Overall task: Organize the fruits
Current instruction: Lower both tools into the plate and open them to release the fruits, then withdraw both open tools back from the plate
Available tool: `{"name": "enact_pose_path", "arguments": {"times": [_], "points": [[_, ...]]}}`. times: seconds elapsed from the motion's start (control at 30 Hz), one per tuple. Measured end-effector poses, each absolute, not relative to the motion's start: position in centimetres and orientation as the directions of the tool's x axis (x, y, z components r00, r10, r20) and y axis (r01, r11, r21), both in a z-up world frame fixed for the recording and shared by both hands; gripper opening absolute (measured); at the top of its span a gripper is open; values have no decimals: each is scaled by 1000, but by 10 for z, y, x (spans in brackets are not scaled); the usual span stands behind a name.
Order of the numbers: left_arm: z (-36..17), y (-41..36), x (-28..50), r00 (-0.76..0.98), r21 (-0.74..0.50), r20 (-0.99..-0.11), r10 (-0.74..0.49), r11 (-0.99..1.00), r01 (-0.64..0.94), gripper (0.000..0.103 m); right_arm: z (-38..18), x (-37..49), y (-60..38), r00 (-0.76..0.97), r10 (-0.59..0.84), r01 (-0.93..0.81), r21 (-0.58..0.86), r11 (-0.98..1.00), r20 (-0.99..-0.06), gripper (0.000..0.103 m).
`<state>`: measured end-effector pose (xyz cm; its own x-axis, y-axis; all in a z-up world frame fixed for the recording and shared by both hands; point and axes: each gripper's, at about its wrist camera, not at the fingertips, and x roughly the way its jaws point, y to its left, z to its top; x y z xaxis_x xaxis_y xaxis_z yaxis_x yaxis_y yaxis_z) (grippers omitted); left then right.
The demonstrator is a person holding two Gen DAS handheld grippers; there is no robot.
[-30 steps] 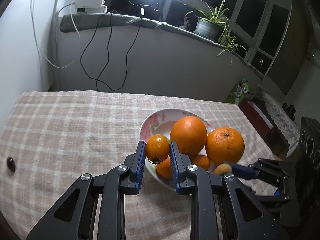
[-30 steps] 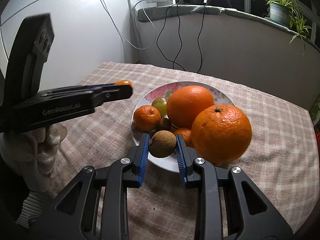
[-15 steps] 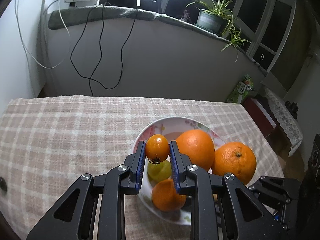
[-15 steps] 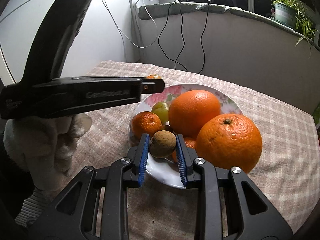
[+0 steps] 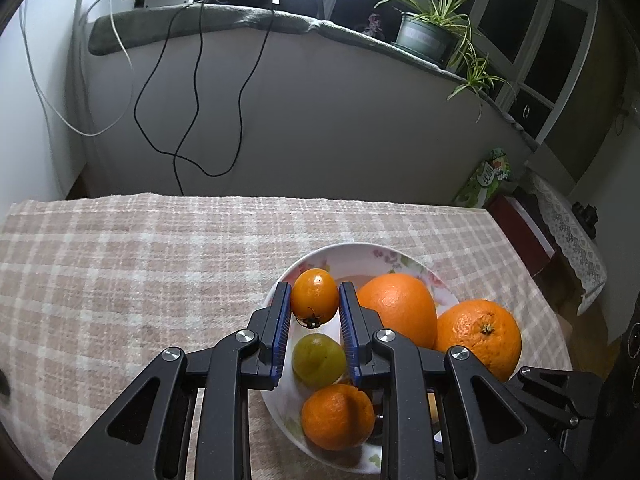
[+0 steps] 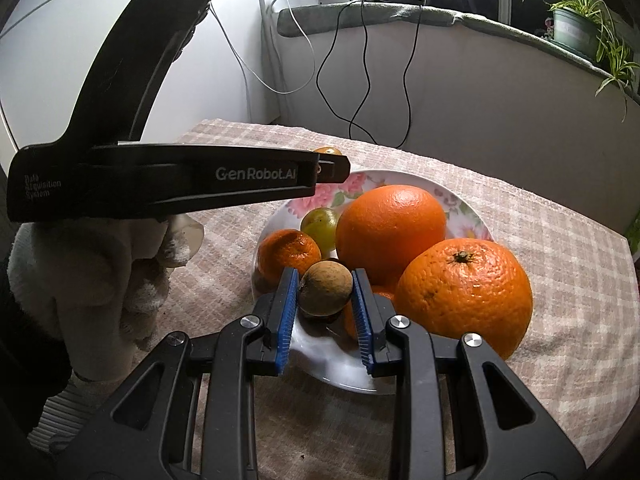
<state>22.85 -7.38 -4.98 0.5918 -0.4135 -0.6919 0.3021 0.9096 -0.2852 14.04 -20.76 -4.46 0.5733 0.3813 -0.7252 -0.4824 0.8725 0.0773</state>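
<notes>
The worktop [image 5: 120, 280] is covered with a beige and pink checked cloth and carries a floral plate [image 6: 400, 178] toward its right side. Two large oranges occupy the plate area: one orange [image 6: 390, 232] sits inside the plate, and a second orange [image 6: 466, 296], stem end up, rests at the plate's right edge, touching the first. A small mandarin [image 6: 288, 250] lies at the near left rim of the plate, and a green fruit [image 6: 320, 228] lies just behind it, beside the first orange. The left claw [image 5: 314, 300] is clamped on a small orange tomato-like fruit [image 5: 314, 296], its blue pads [image 5: 282, 320] pressing both sides; the fruit is held above the plate, over the green fruit, with its dark calyx pointing toward the camera. In the right wrist view, the left claw appears side-on as a black arm crossing above the plate's left rim, gripped by a hand in a fluffy white glove [image 6: 92, 280]. The right claw [image 6: 326, 290] is clamped on a small brown round fruit [image 6: 326, 288], held just over the plate's near side, between the mandarin and the second orange. Behind the worktop, black and white cables [image 5: 192, 100] hang down a white wall from a ledge that carries a potted plant [image 5: 428, 28].
</notes>
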Motion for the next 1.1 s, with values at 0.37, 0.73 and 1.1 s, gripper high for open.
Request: {"name": "enact_pose_path", "arguments": {"times": [0.37, 0.73, 1.1], "points": [[-47, -75, 229, 594, -282, -692, -410, 911, 301, 39, -43, 139, -206, 587, 372, -481, 60, 875, -719, 44], [-42, -70, 225, 603, -286, -686, -407, 913, 291, 40, -34, 126, -208, 613, 383, -491, 46, 870, -691, 67], [-32, -69, 212, 617, -283, -674, -407, 913, 293, 46, -24, 114, -212, 628, 386, -490, 41, 871, -676, 74]]}}
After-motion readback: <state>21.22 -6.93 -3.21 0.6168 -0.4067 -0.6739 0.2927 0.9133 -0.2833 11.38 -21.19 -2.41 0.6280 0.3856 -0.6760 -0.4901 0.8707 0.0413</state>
